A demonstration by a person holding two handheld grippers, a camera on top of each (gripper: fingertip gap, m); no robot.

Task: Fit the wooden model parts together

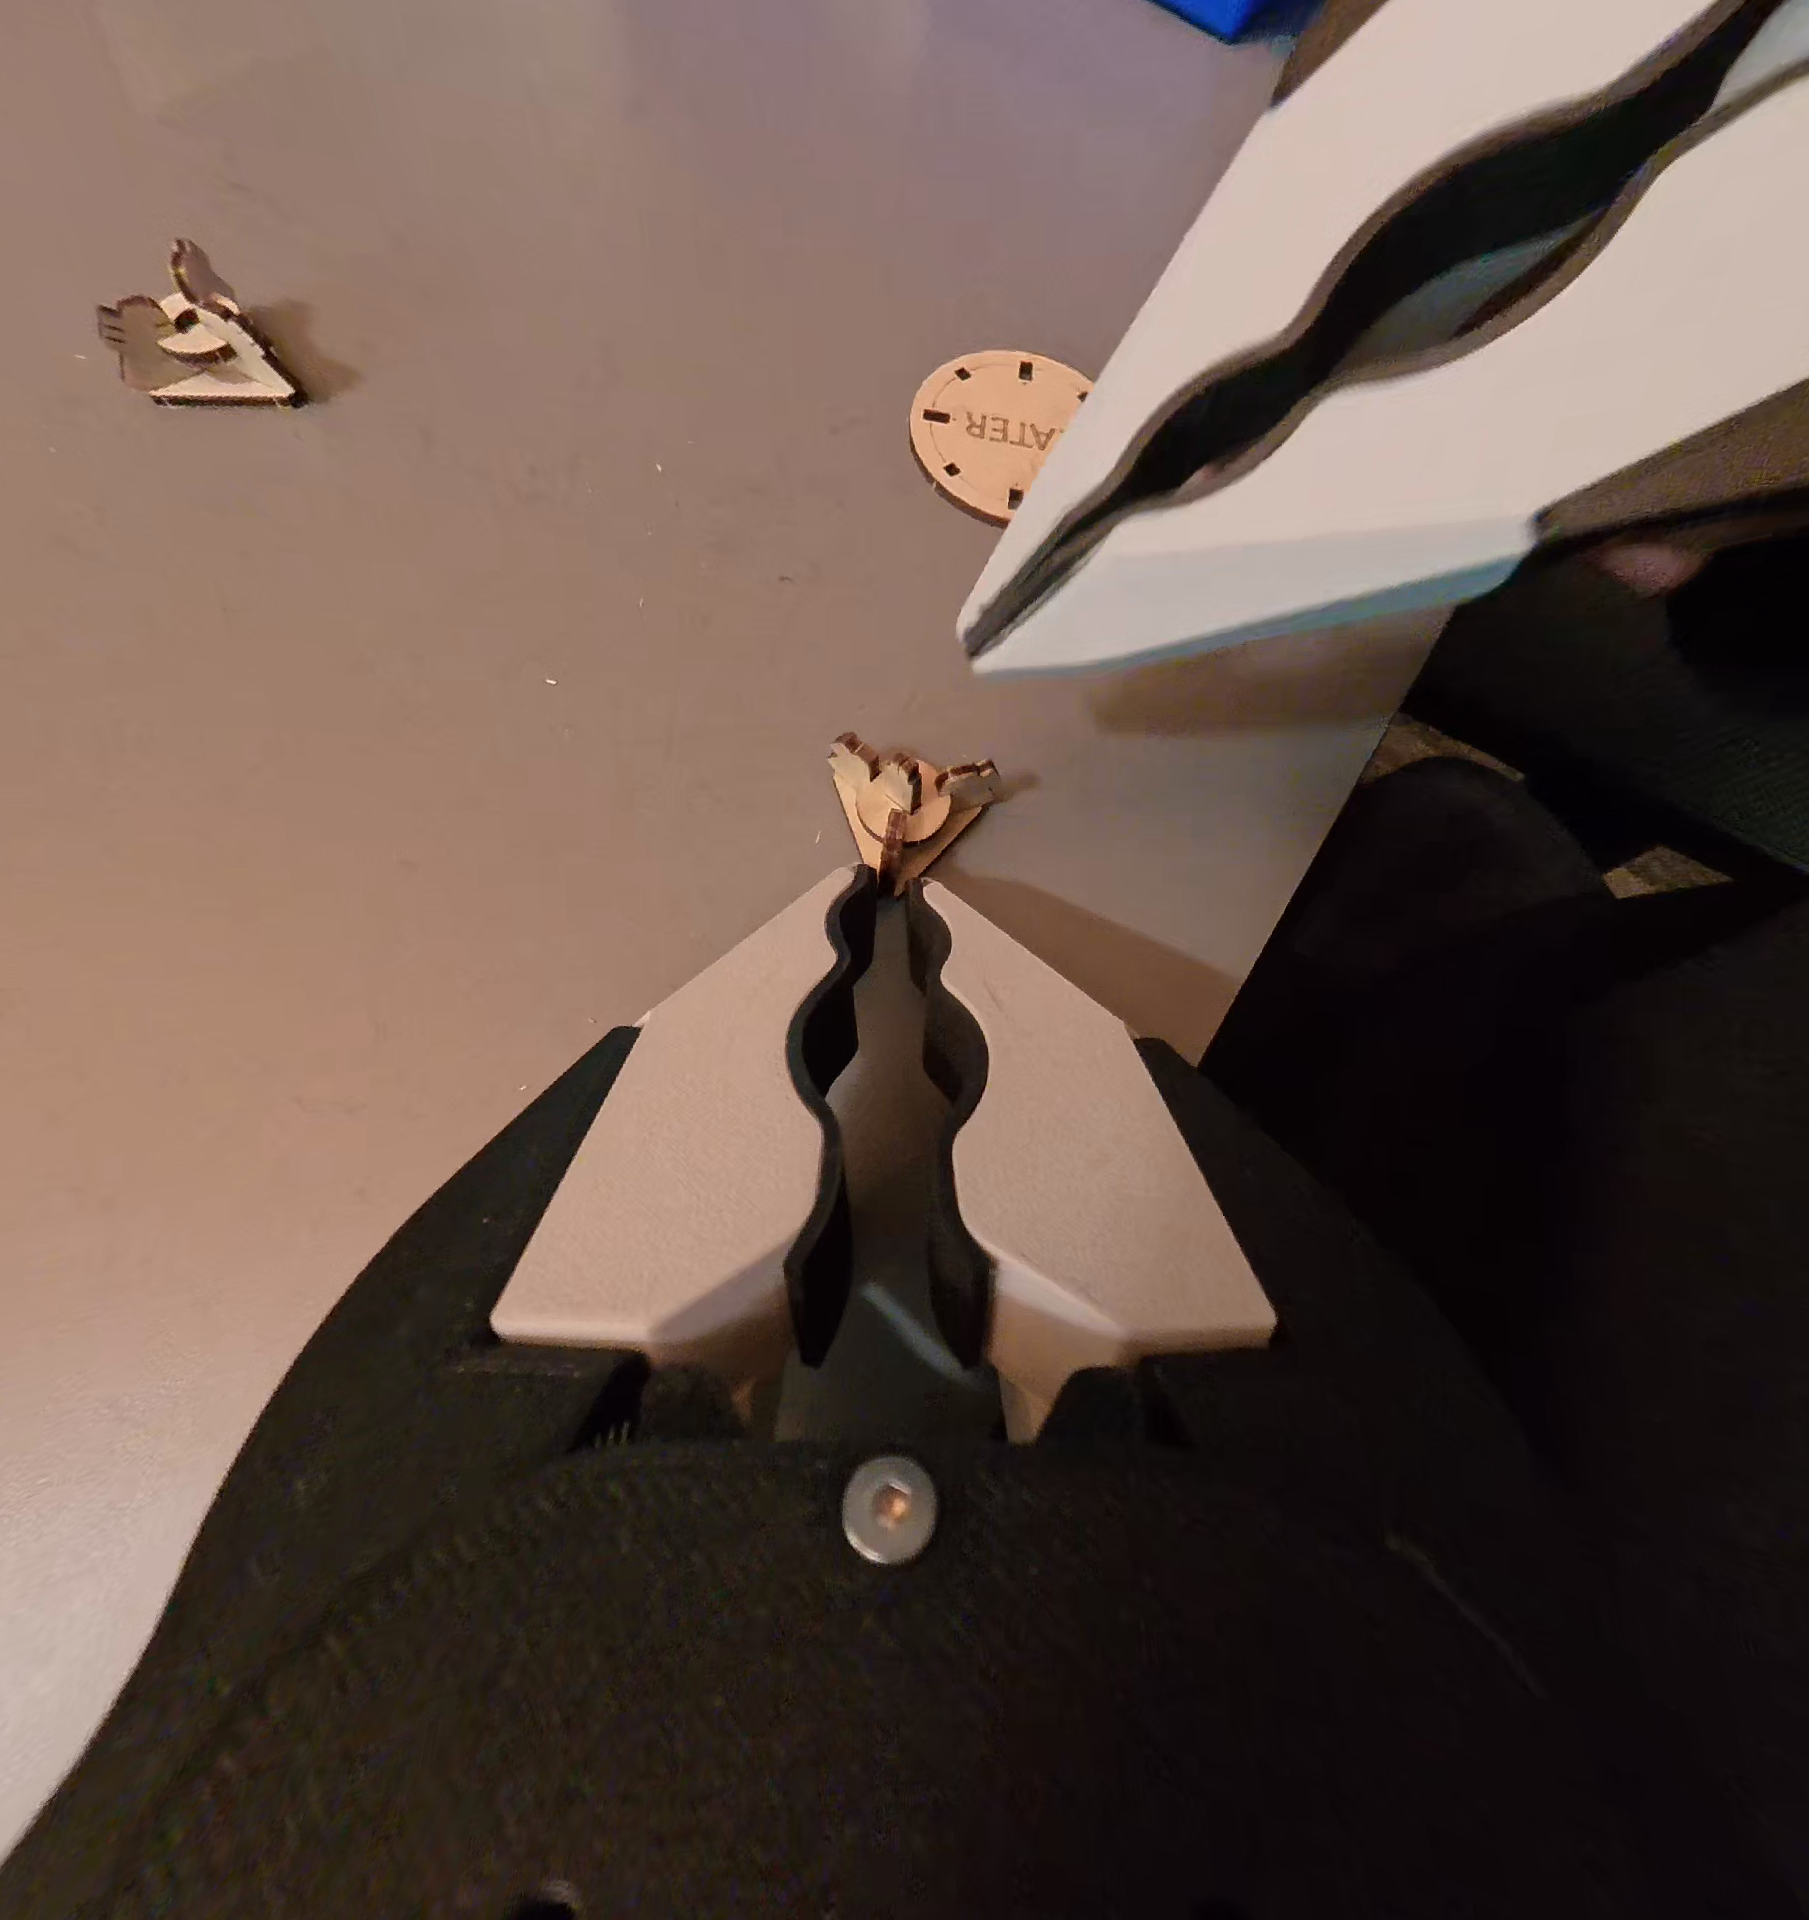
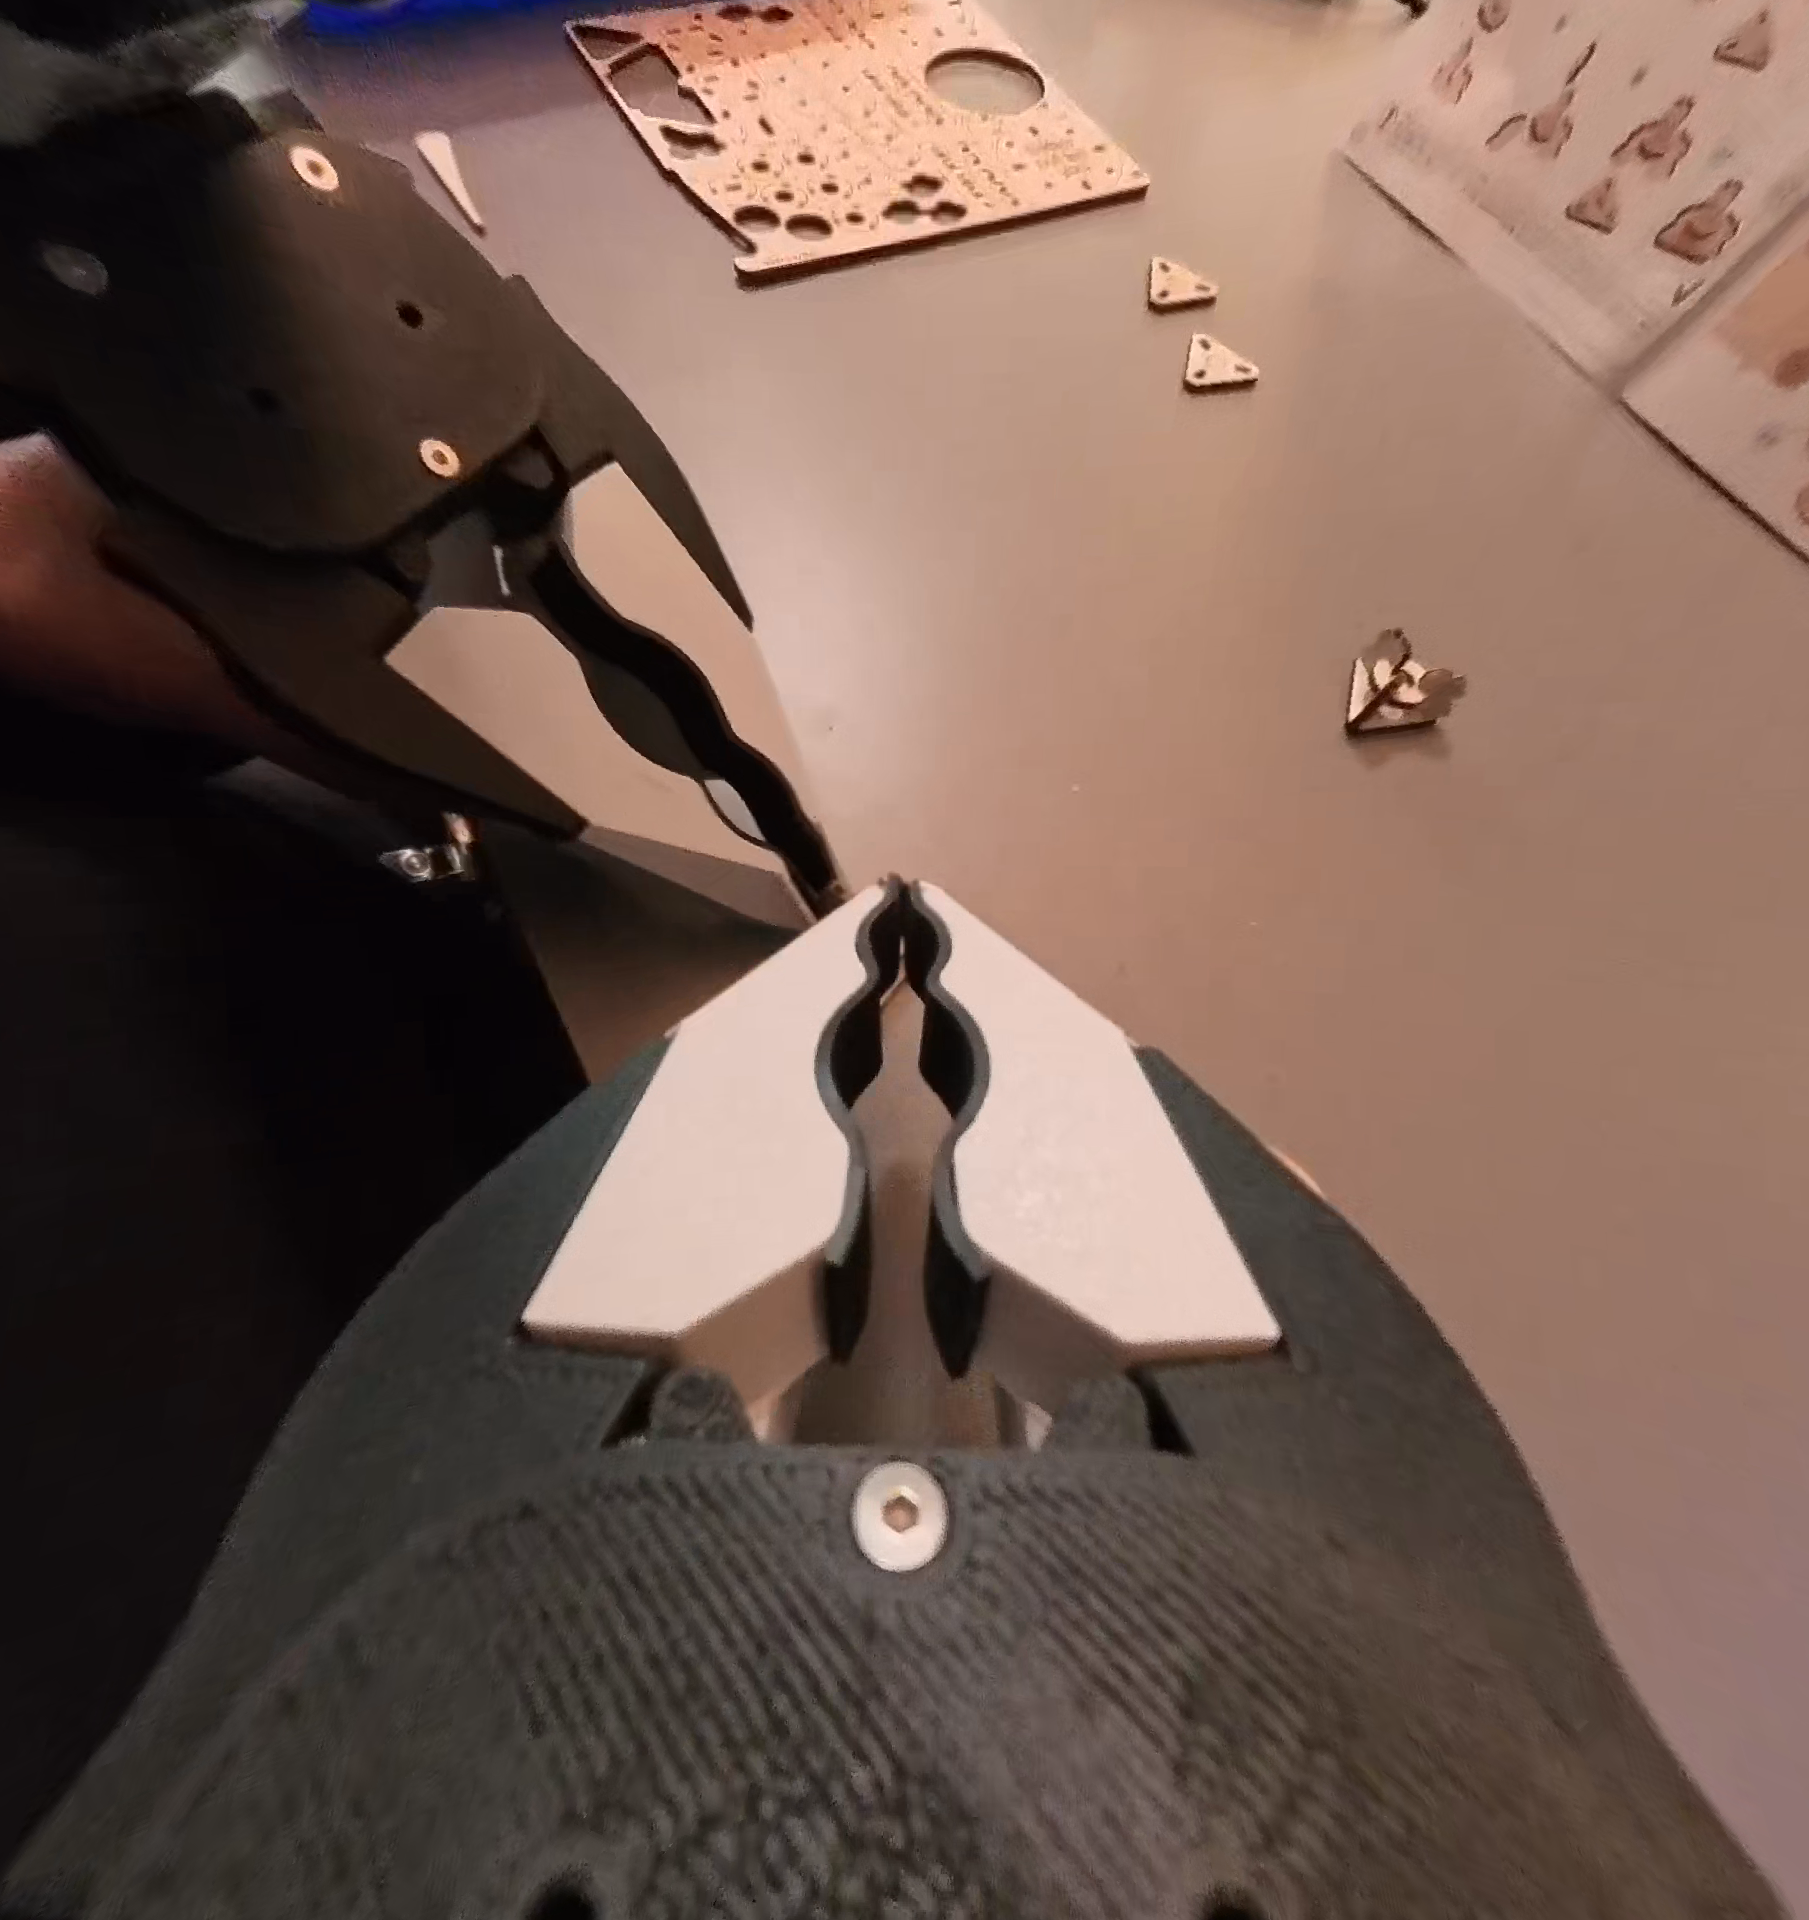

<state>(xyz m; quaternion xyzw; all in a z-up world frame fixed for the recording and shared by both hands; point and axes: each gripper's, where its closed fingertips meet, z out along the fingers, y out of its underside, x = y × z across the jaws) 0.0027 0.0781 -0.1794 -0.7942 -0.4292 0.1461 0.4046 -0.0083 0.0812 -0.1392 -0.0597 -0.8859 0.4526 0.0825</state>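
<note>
Left hand-held gripper (image 1: 887, 888) is pinching a wooden triangular piece (image 1: 905, 805) by its upright tab; right hand-held gripper (image 2: 900, 891) is hovering closed, gripping nothing; keeping that pinch square seems wise.

Hobby workshop: grey table (image 2: 1087, 727), laser-cut plywood sheet (image 2: 858, 125), printed assembly sheets (image 2: 1658, 187).

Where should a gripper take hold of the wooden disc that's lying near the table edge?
Grip the wooden disc by its rim, coming in low from the open table side. It lies flat, so only its thin edge offers purchase, and the right gripper hovers over its other side.
</note>
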